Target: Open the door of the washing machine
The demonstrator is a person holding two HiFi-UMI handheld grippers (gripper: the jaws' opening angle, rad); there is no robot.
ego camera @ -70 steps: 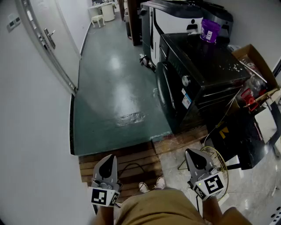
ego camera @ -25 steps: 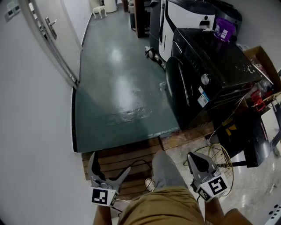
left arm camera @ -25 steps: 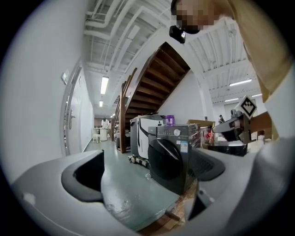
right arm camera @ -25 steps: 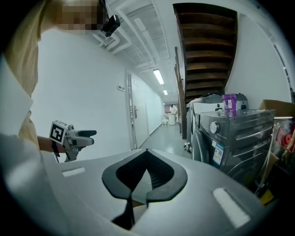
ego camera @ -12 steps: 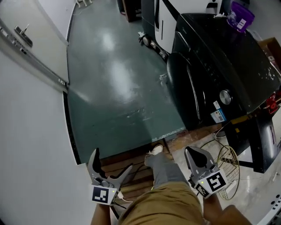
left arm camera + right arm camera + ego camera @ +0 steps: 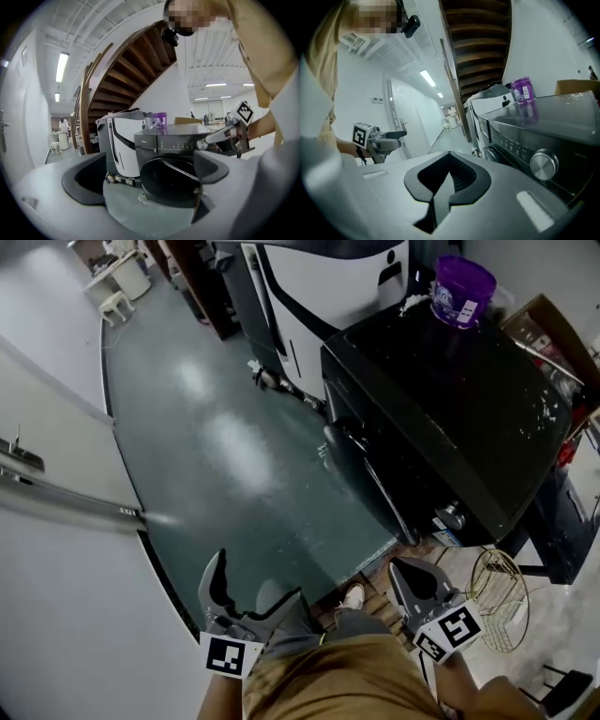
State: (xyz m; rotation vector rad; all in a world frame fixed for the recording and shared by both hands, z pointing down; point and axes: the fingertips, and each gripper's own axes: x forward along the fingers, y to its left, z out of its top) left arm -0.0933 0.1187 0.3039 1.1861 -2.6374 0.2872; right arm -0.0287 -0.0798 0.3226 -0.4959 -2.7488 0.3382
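Note:
The black front-loading washing machine [image 6: 450,390] stands ahead on the right, and its round door [image 6: 375,479] lies flat against the front. In the left gripper view the door [image 6: 169,182] shows straight ahead, some way off, between the spread jaws. My left gripper [image 6: 251,592] is open and empty, low at the left. My right gripper [image 6: 417,579] is shut with nothing in it, just short of the machine's near corner. The right gripper view shows the control knob [image 6: 543,164] close by on the right, beyond the closed gripper [image 6: 449,155].
A purple tub [image 6: 464,289] sits on the machine's top. A white-and-black appliance [image 6: 319,296] stands behind it. A wire basket [image 6: 502,613] and a cardboard box [image 6: 553,329] are at the right. A white wall with a door [image 6: 37,493] bounds the green floor [image 6: 216,446] on the left.
The person has stepped forward, so the washing machine is nearer and larger. The left gripper went from shut to open early on; the right one stayed shut.

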